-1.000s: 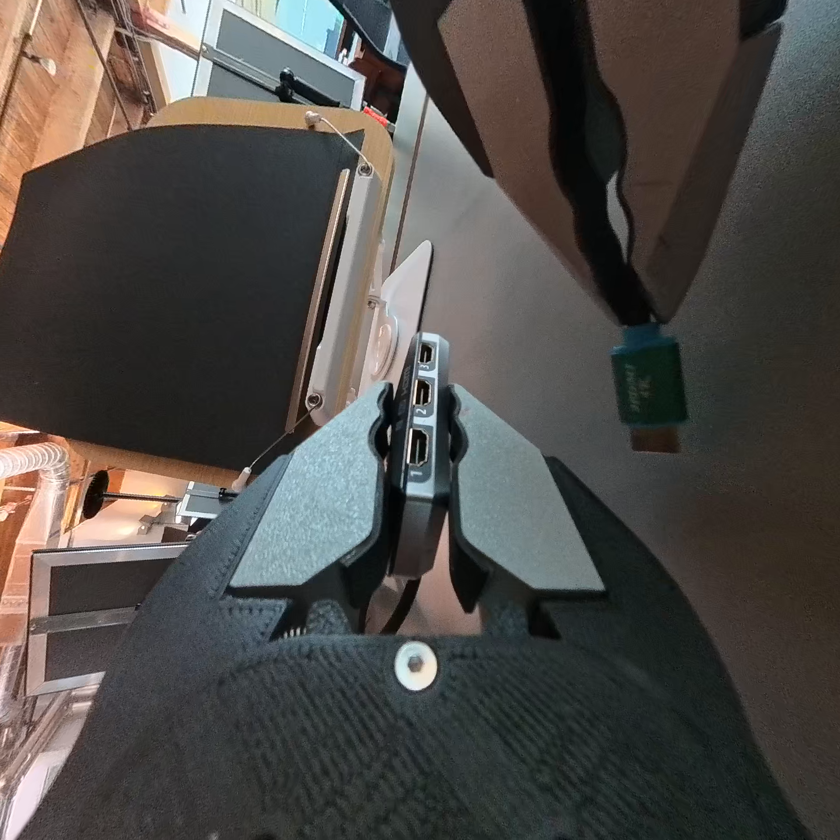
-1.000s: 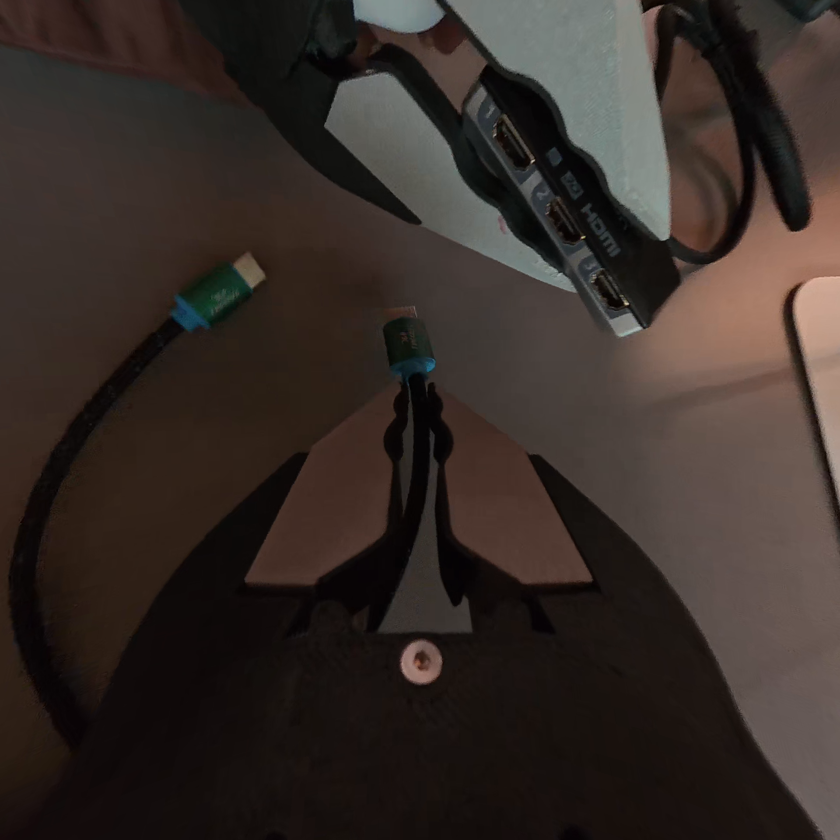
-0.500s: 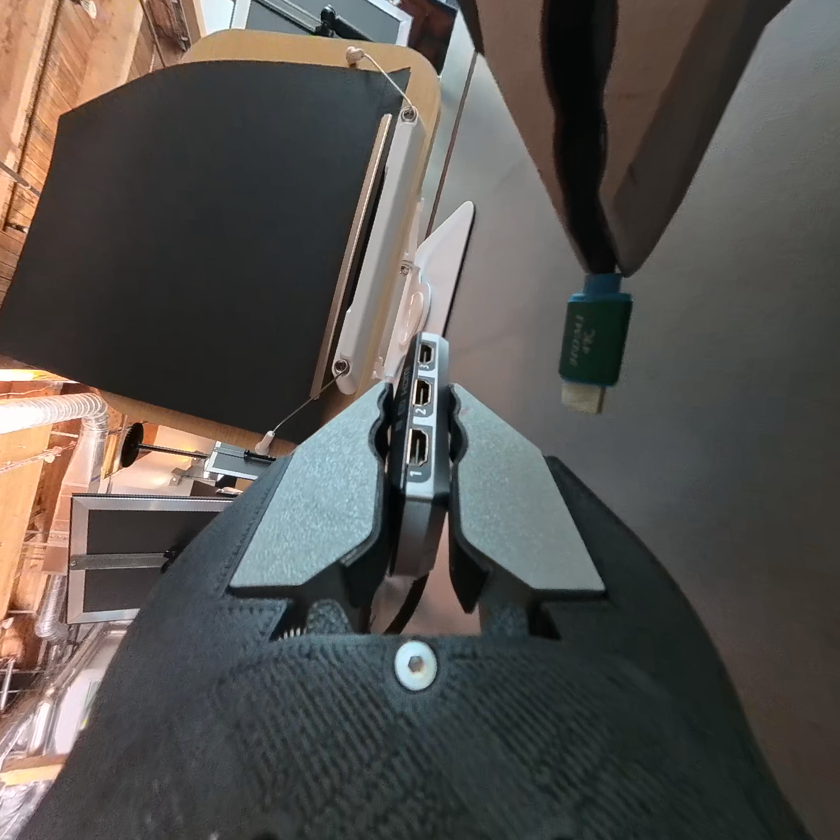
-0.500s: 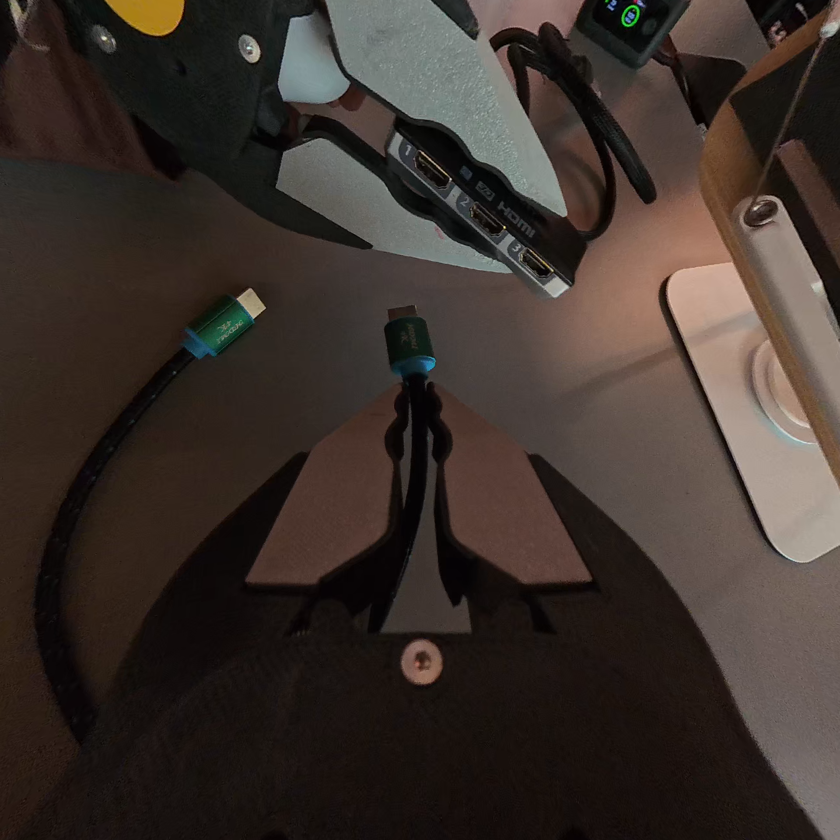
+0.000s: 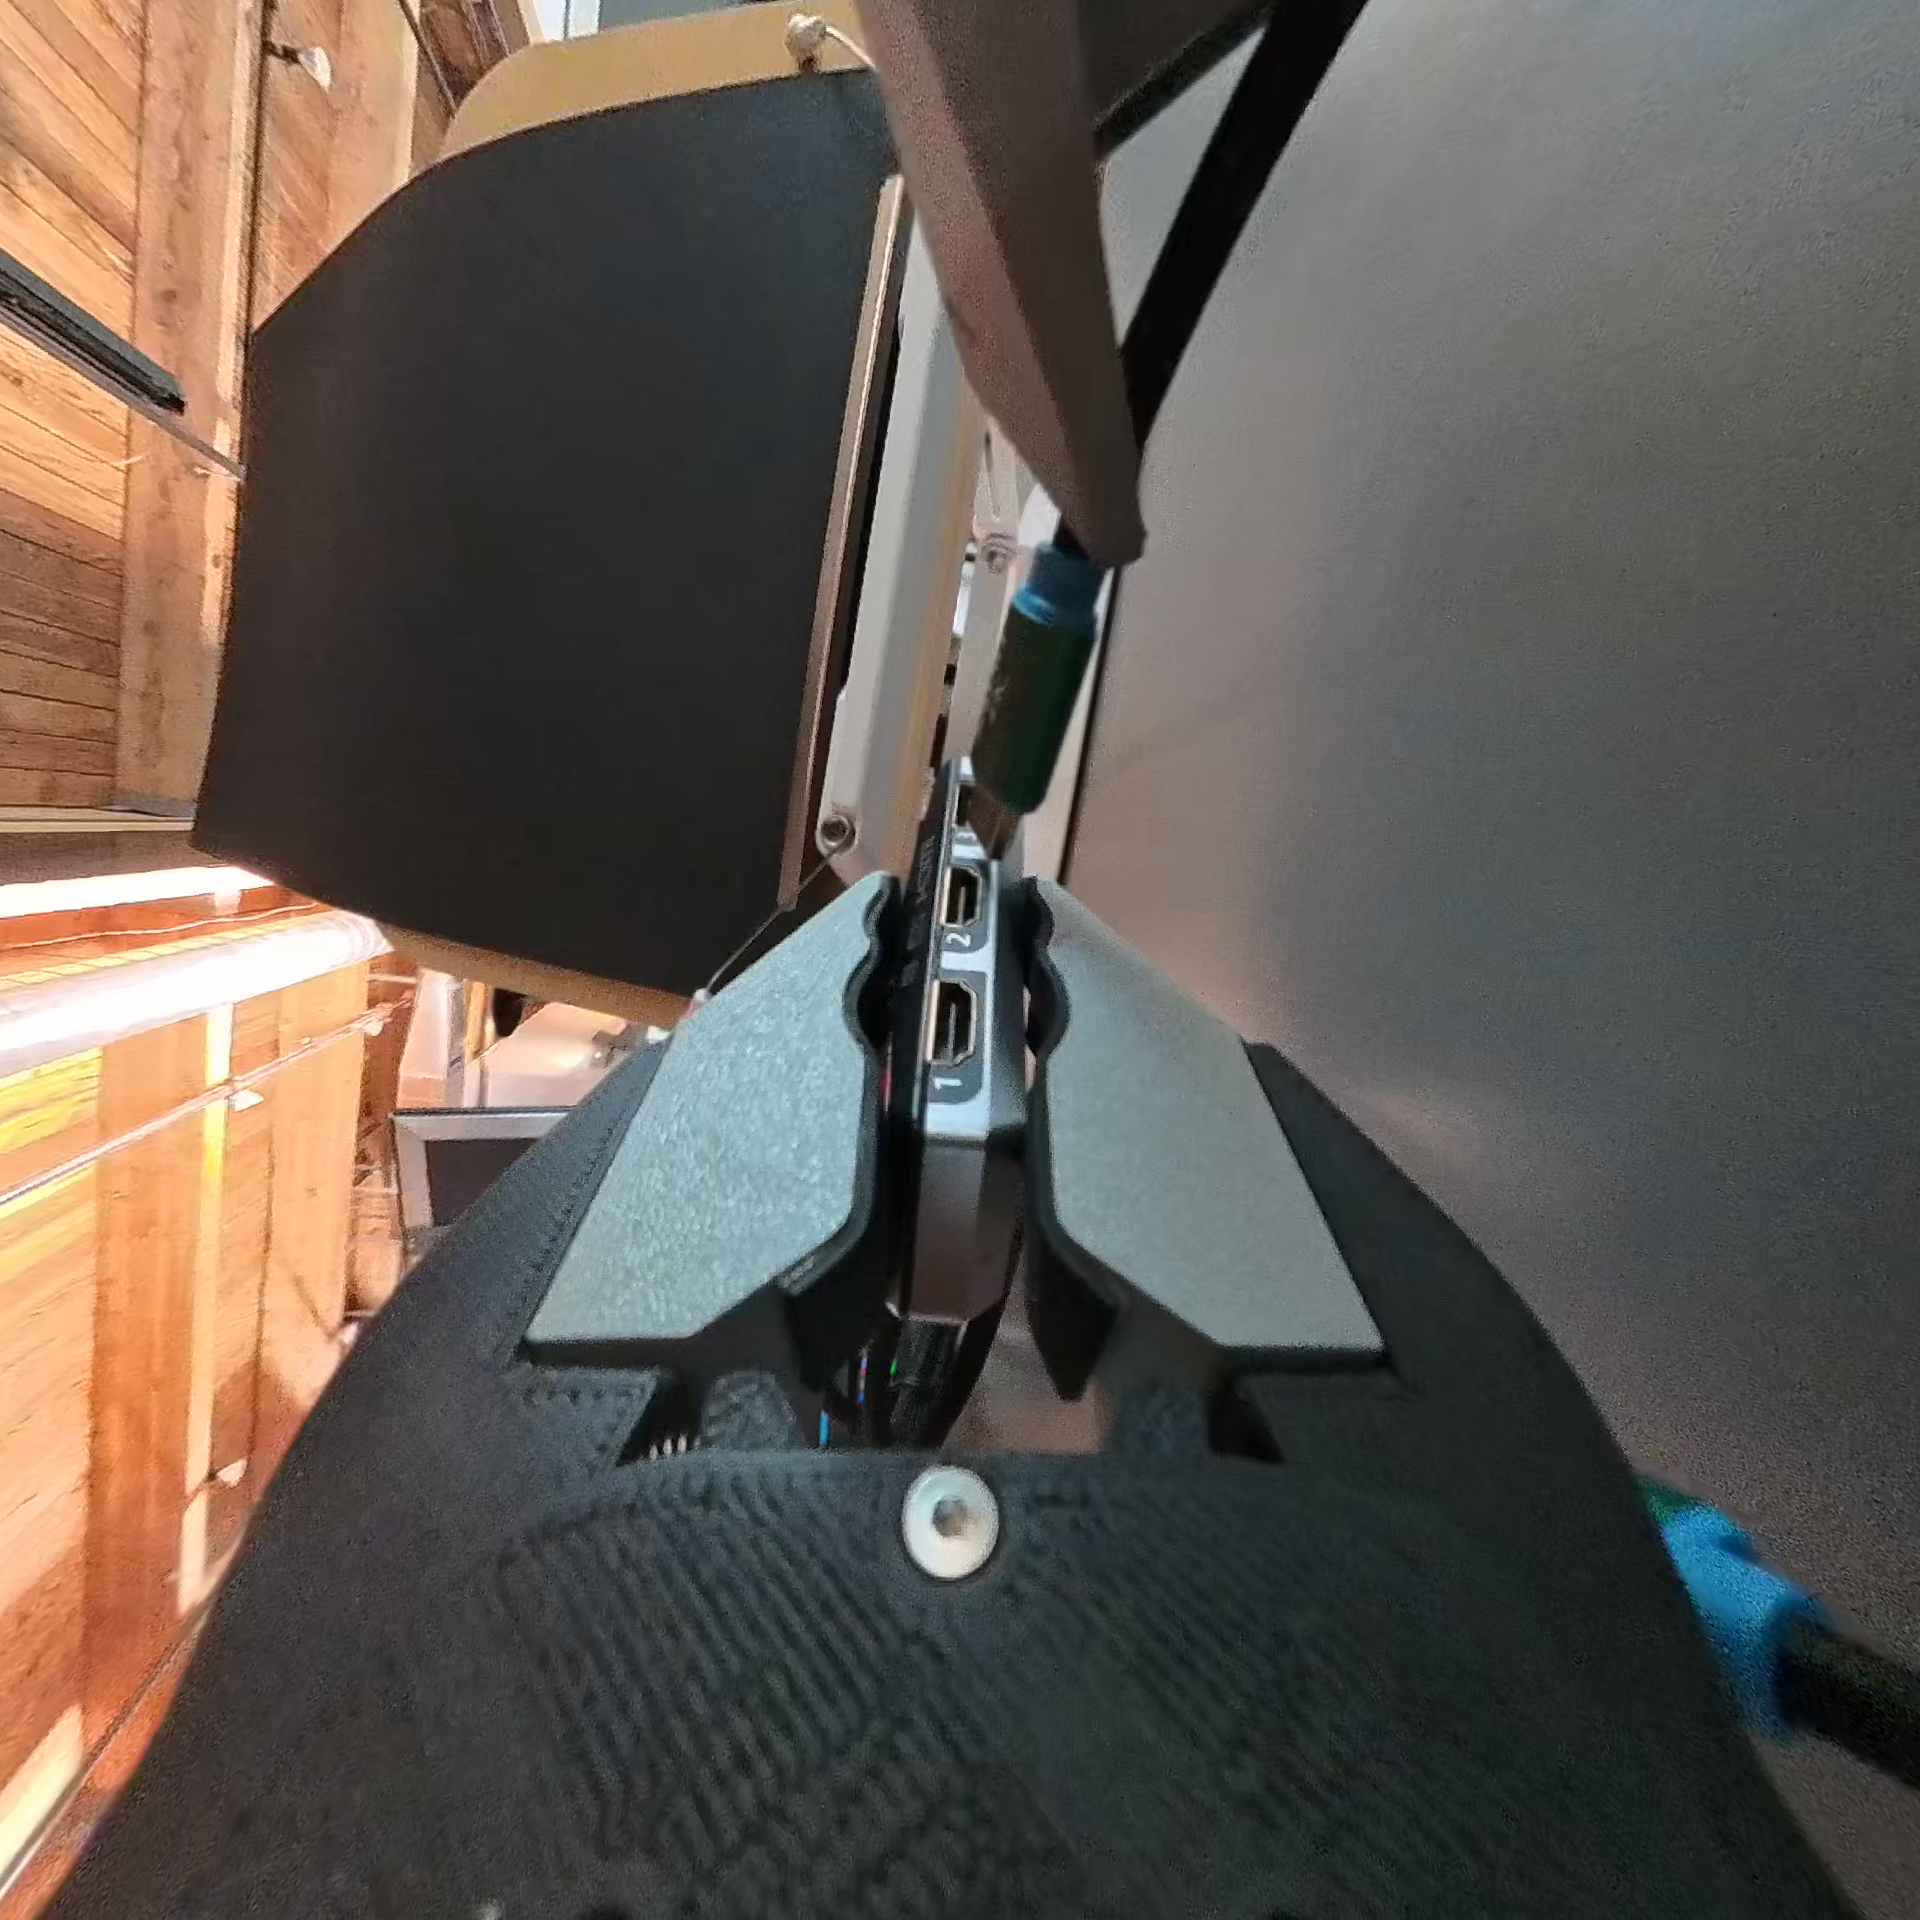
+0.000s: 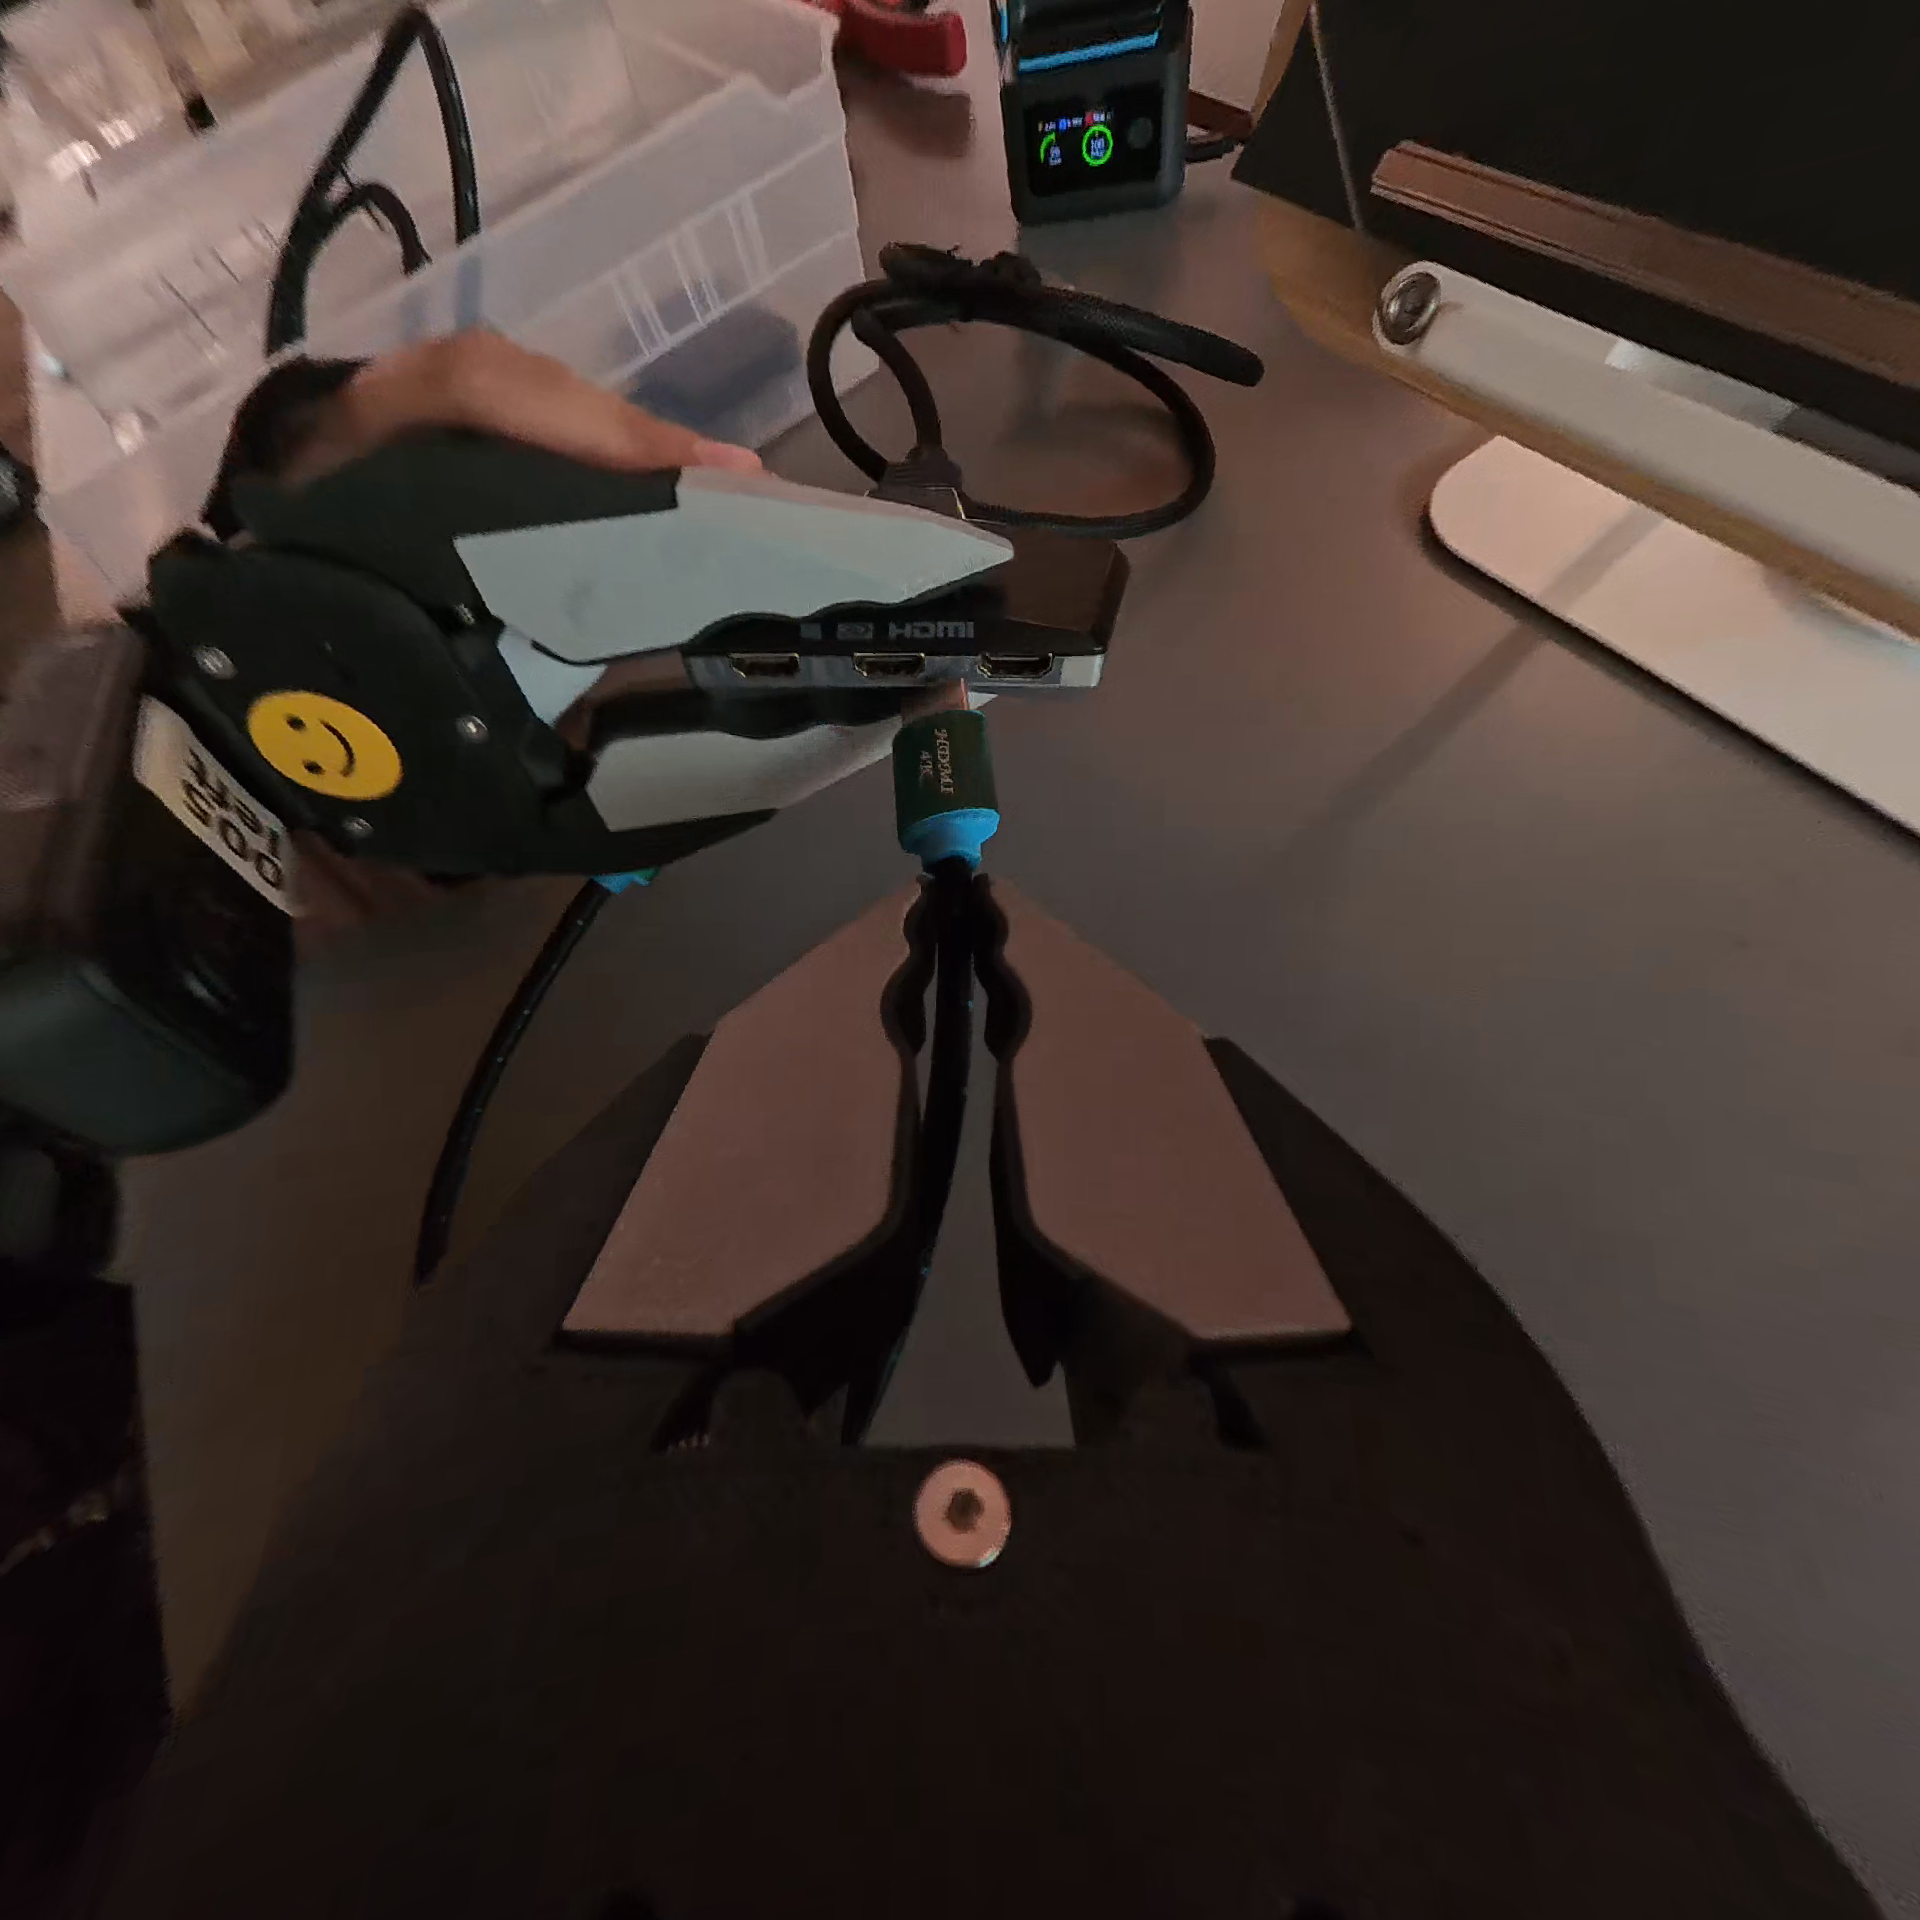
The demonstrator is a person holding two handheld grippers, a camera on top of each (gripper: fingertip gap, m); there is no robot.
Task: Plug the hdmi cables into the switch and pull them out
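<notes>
My left gripper (image 5: 956, 904) is shut on the dark HDMI switch (image 5: 951, 1049) and holds it above the table, its three ports facing the plug. My right gripper (image 6: 951, 894) is shut on a black braided cable just behind its green plug (image 6: 940, 779). The plug's metal tip meets the switch (image 6: 904, 649) at the third, outermost port; I cannot tell if it is seated. In the left wrist view the plug (image 5: 1029, 707) slants down onto that port. A second green-and-blue HDMI cable (image 6: 499, 1060) lies on the table under the left gripper.
The switch's own black cable (image 6: 1039, 312) loops behind it. A monitor's white stand base (image 6: 1662, 644) lies to the right. A clear plastic bin (image 6: 520, 208) and a small device with a lit screen (image 6: 1091, 135) stand at the back. A hand (image 6: 499, 395) holds the left gripper. The left gripper's tips are roughly 7 centimetres from the right gripper's.
My right gripper has carried the green plug from a gap away up to the switch's third port. My left gripper has turned the switch level to face it.
</notes>
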